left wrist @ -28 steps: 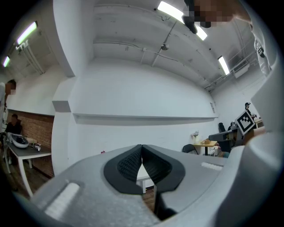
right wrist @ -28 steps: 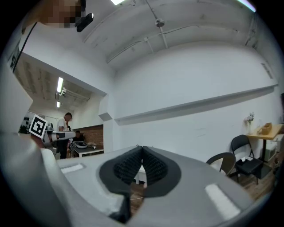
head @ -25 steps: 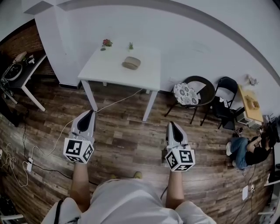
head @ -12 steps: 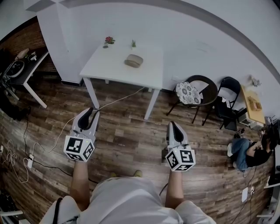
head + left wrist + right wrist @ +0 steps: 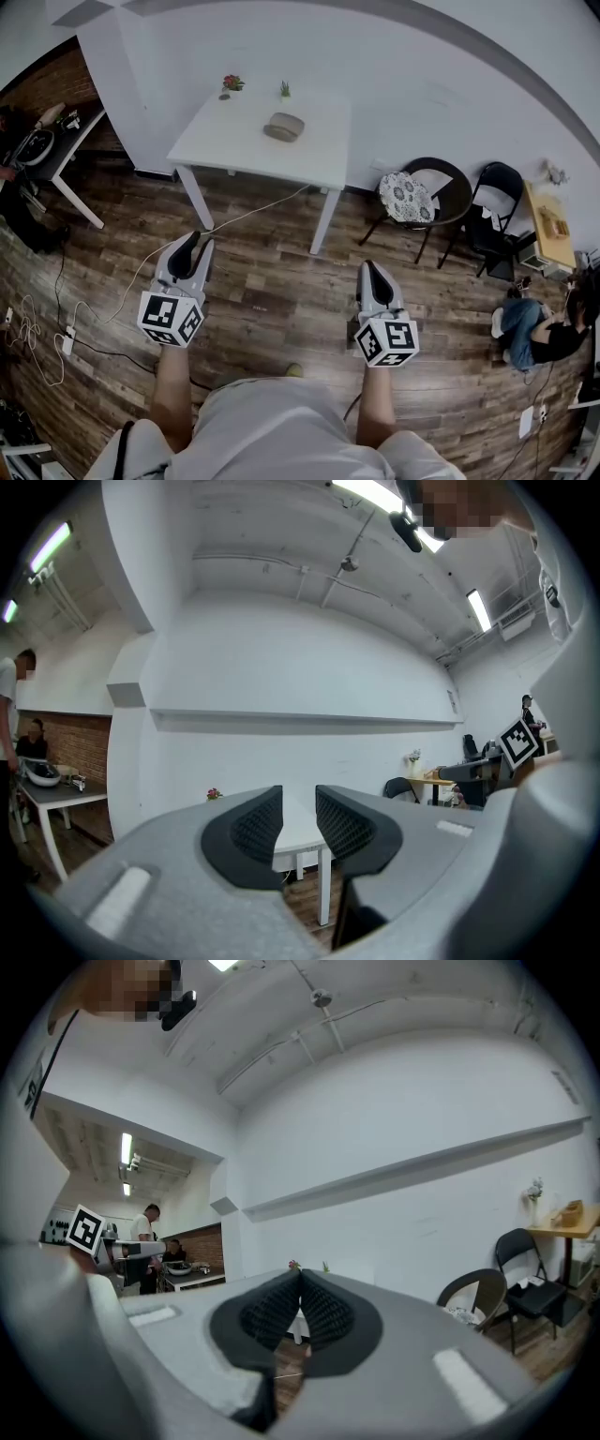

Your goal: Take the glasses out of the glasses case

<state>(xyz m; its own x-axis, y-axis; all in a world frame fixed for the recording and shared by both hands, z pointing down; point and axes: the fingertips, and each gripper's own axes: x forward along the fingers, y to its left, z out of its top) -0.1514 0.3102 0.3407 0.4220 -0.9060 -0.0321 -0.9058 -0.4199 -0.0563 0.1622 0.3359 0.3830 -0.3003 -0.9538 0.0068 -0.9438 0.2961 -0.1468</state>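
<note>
The glasses case point(image 5: 283, 126), an oval tan-grey pouch, lies shut on the white table point(image 5: 234, 150) against the far wall. Both grippers are held level over the wooden floor, well short of the table and touching nothing. My left gripper point(image 5: 187, 247) is open, and in the left gripper view nothing sits in the gap between its black pads point(image 5: 258, 825); only the table point(image 5: 295, 844) shows through. My right gripper point(image 5: 368, 273) is shut, its ribbed pads point(image 5: 323, 1312) pressed together with nothing between them. The case is hidden behind the jaws in both gripper views.
A small red flower point(image 5: 232, 83) and a green plant point(image 5: 284, 90) stand at the table's back edge. A cable point(image 5: 253, 217) runs across the floor under the table. A round cushioned chair point(image 5: 412, 202), a black folding chair point(image 5: 497, 220) and a seated person point(image 5: 534, 328) are at right; a dark desk point(image 5: 47, 150) at left.
The left gripper's jaws have gone from shut to open. The right gripper stays shut. Both hands have edged slightly forward toward the table.
</note>
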